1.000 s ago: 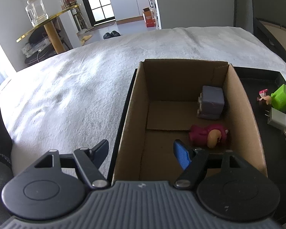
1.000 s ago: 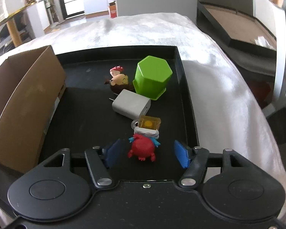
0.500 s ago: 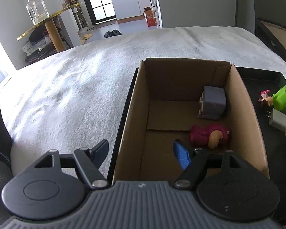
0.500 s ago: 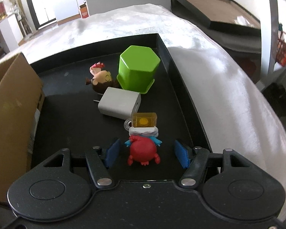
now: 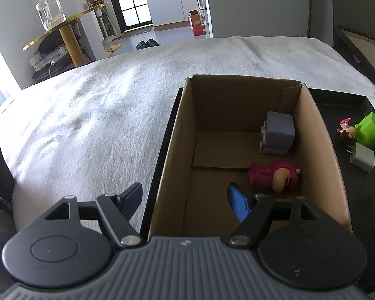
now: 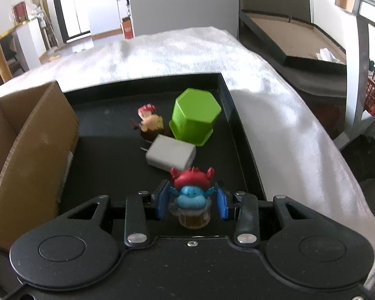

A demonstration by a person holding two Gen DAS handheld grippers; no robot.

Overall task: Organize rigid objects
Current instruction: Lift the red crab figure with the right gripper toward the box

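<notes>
Left wrist view: looks forward and steeply down along its own fingers, close above the near end of the cardboard box (image 5: 237, 155), straight into its open top. Black tray (image 5: 342, 102) visible only at the right of the box.

Right wrist view: same downward tilt, close over the black tray (image 6: 237, 115); cardboard box (image 6: 37, 145) at the left edge.

Shared by the 2 views: the box's right wall, the tray, the green hexagonal cup (image 5: 370, 130) (image 6: 195, 117), the white charger (image 5: 362, 156) (image 6: 171, 153).

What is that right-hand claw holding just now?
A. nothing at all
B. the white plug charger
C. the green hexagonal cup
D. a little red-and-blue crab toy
D: the right gripper has just been closing, and its blue pads now pinch the crab toy.
</notes>
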